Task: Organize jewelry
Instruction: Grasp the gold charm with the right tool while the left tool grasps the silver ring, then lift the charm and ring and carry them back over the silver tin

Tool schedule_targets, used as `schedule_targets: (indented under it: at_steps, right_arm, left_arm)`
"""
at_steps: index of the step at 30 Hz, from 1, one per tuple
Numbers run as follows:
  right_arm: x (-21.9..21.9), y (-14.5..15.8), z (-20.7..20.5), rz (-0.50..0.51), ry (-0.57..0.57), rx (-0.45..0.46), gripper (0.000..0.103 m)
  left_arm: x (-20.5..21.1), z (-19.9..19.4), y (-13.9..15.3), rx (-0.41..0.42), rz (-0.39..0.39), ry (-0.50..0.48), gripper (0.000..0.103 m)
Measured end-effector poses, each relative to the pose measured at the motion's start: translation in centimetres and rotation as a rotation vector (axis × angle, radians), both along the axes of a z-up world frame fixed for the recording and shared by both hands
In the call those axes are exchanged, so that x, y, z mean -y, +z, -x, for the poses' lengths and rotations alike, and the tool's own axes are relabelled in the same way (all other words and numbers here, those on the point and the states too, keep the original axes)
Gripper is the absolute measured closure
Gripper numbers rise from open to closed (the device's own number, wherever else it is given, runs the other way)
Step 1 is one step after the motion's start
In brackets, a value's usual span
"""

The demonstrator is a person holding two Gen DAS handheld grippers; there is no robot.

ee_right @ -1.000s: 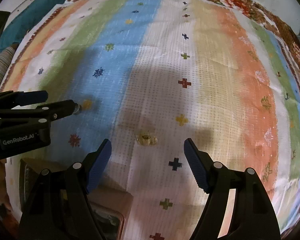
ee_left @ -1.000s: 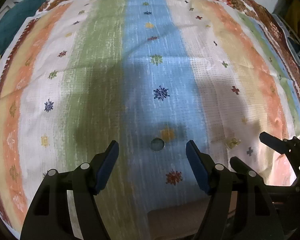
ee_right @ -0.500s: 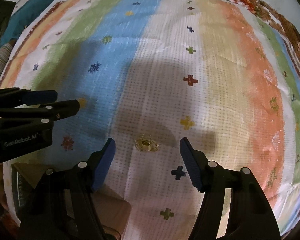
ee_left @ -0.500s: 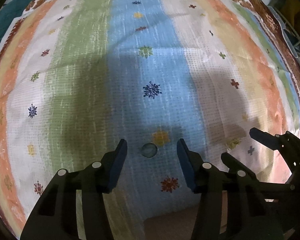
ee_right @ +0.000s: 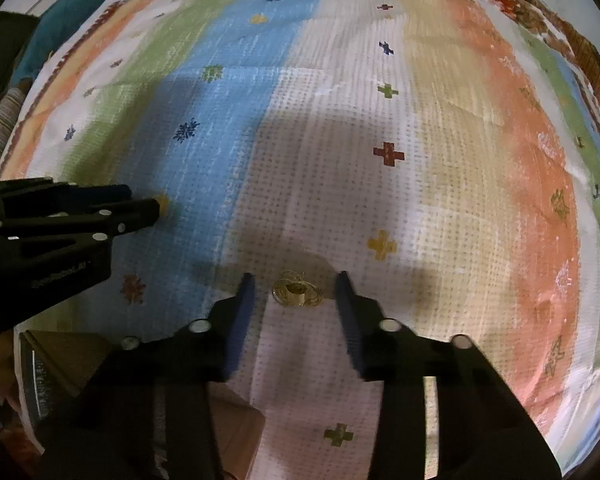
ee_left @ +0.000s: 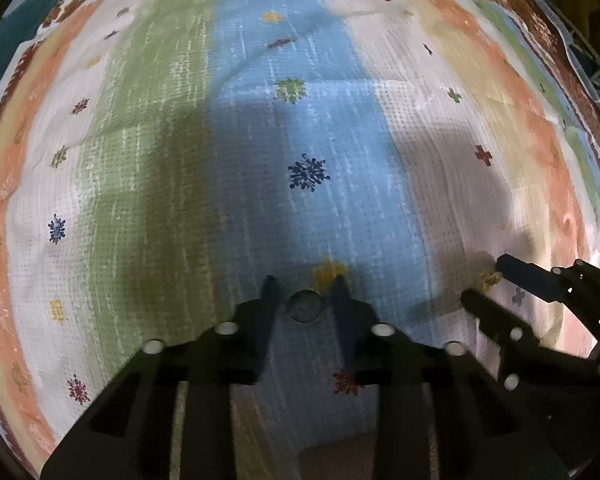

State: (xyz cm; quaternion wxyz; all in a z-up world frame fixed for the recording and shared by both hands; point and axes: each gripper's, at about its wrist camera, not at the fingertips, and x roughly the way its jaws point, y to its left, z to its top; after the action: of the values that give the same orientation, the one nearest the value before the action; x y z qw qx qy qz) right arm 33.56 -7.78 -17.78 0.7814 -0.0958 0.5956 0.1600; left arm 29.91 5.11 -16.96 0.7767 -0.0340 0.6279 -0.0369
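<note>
The left gripper (ee_left: 305, 293) had just been closing and sat narrow around a small round greyish ring (ee_left: 306, 306), pads just beside it, no clear squeeze. The right gripper (ee_right: 295, 294) was closing too, still fairly wide, with a gold wire ring (ee_right: 297, 294) lying loose between its fingers. Both pieces rested on a striped, waffle-textured cloth (ee_right: 420, 120). A brown cardboard box (ee_right: 66, 350) sat at the cloth's near edge; couldn't see its contents.

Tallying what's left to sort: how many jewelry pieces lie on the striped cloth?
2: a round grey ring between the left gripper's fingers, a coiled gold wire piece between the right gripper's. Others may be hidden.
</note>
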Motion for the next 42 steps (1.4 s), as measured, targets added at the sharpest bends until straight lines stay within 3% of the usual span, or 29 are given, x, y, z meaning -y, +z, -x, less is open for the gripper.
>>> schedule_targets:
  at_steps: [2, 7, 21, 35, 42]
  right_arm:
    - [0.1, 0.0, 0.0, -0.008, 0.0, -0.005, 0.078]
    - [0.2, 0.1, 0.1, -0.027, 0.004, -0.017, 0.084]
    - [0.4, 2.0, 1.3, -0.06, -0.001, 0.018, 0.085]
    - [1.2, 5.7, 3.2, -0.089, -0.021, 0.125, 0.085]
    - [1.0, 7.4, 4.5, -0.103, -0.012, 0.169, 0.085]
  left_arm:
    - [0.2, 0.1, 0.0, 0.0, -0.007, -0.01, 0.084]
    - [0.5, 0.1, 0.0, 0.001, -0.005, -0.016, 0.084]
    - [0.2, 2.3, 3.0, 0.064, 0.011, -0.012, 0.084]
    - [-0.7, 4.4, 7.3, 0.17, 0.054, 0.032, 0.084]
    - [0.3, 5.6, 9.3, 0.226, 0.034, 0.003, 0.084]
